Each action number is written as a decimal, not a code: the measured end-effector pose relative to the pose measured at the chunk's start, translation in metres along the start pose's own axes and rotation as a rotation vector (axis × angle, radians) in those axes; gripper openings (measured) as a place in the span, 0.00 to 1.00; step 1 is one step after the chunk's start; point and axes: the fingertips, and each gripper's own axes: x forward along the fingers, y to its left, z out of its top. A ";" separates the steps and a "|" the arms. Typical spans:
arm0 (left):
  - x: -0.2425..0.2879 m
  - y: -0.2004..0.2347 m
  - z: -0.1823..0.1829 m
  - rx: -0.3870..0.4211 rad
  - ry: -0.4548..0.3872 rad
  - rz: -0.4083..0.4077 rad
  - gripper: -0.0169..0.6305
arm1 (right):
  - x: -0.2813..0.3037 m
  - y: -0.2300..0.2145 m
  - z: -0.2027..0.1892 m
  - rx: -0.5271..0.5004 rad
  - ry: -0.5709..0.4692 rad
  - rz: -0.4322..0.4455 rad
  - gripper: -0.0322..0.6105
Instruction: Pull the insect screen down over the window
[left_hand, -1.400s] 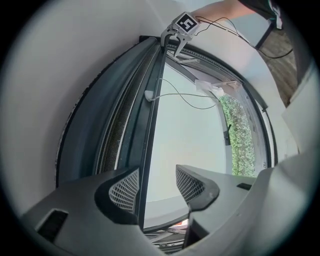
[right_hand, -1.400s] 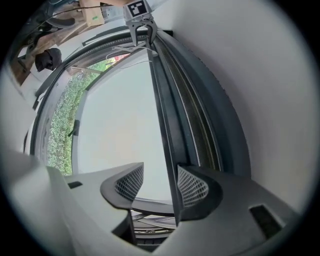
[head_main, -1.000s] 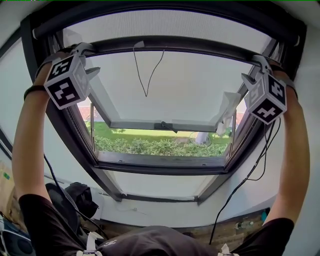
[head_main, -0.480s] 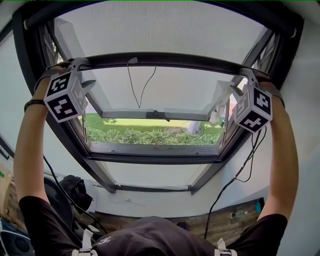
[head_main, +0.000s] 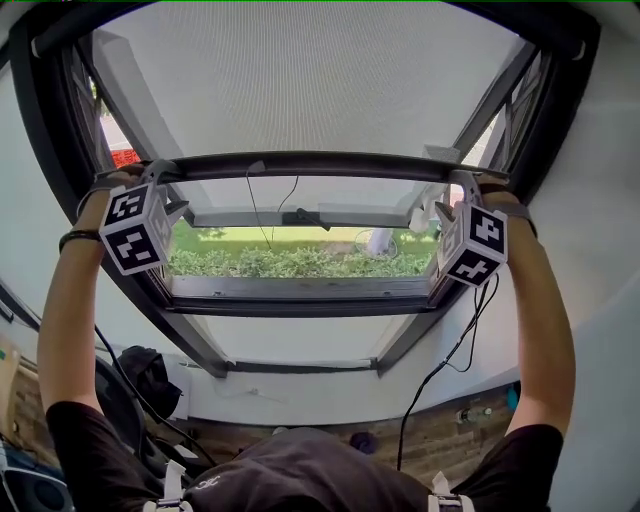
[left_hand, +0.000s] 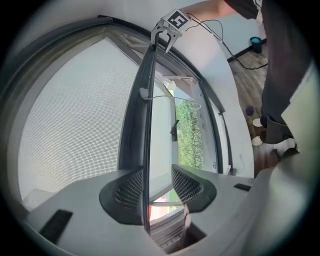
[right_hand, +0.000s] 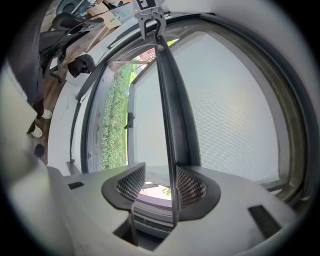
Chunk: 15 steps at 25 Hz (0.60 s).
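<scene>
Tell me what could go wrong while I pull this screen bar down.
The bar sits loose between both pairs of jaws. The left gripper, whose jaws have just been closing, and the right gripper each touch it with one pad only, so it could slip out and the screen spring back up. Pulling one end faster might tilt the bar and jam it.

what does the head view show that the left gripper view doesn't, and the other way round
Only the head view: the left gripper from outside, the left arm and a bag on the floor.
Only the left gripper view: its fingers, which have just been closing yet stand apart, with the lip of the bar between them, against one finger.
Both: the bar, mesh, hedge and right gripper.
</scene>
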 end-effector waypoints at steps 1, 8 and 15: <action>0.006 -0.008 0.000 0.004 0.000 -0.014 0.29 | 0.004 0.009 -0.001 -0.009 0.004 0.007 0.36; 0.027 -0.044 -0.003 -0.013 -0.006 -0.020 0.29 | 0.017 0.049 -0.004 0.015 0.005 0.052 0.37; 0.056 -0.099 -0.008 -0.026 0.009 -0.127 0.31 | 0.035 0.108 -0.008 0.024 0.016 0.141 0.37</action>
